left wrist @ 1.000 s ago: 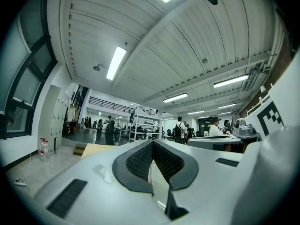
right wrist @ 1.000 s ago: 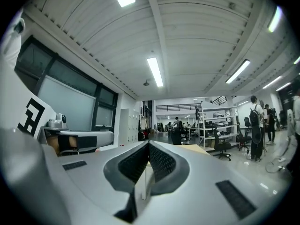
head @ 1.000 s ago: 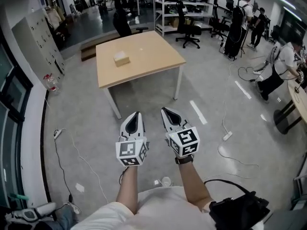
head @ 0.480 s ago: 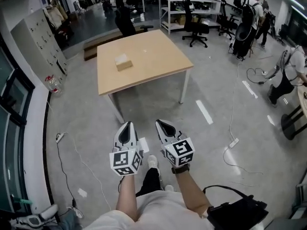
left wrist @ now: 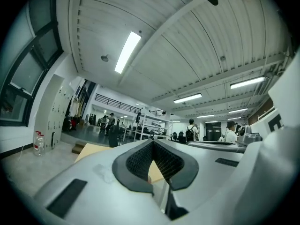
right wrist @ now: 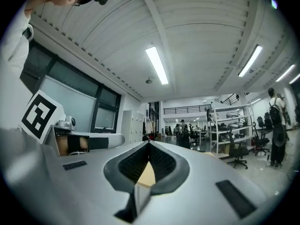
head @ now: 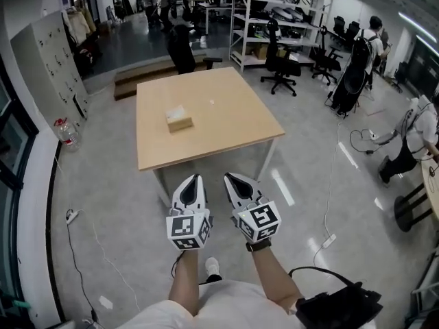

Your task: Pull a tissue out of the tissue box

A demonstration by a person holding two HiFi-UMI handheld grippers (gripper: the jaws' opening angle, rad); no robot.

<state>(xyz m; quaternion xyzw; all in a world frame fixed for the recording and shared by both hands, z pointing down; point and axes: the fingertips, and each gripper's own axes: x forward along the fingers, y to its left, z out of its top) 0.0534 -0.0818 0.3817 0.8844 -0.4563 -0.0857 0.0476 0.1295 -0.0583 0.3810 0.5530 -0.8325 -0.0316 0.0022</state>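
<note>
A tan tissue box [head: 179, 118] with a white tissue at its top stands on the left half of a light wooden table [head: 226, 136], far ahead of both grippers. My left gripper [head: 195, 179] and right gripper [head: 230, 177] are held side by side, level, over the floor just short of the table's near edge. Both are shut with nothing between the jaws. The left gripper view shows its closed tips [left wrist: 152, 142] with the tabletop [left wrist: 91, 150] beyond. In the right gripper view the closed tips [right wrist: 149, 144] point into the room.
A black chair [head: 182, 50] stands at the table's far side. Shelving [head: 274, 19] and office chairs [head: 281, 67] lie behind on the right, with people [head: 358, 67] near them. Grey lockers [head: 48, 53] and a water bottle [head: 66, 132] line the left wall. Cables [head: 329, 238] cross the floor at right.
The person has walked towards the table, so it and the tissue box look nearer and larger. Both grippers have stayed shut and side by side.
</note>
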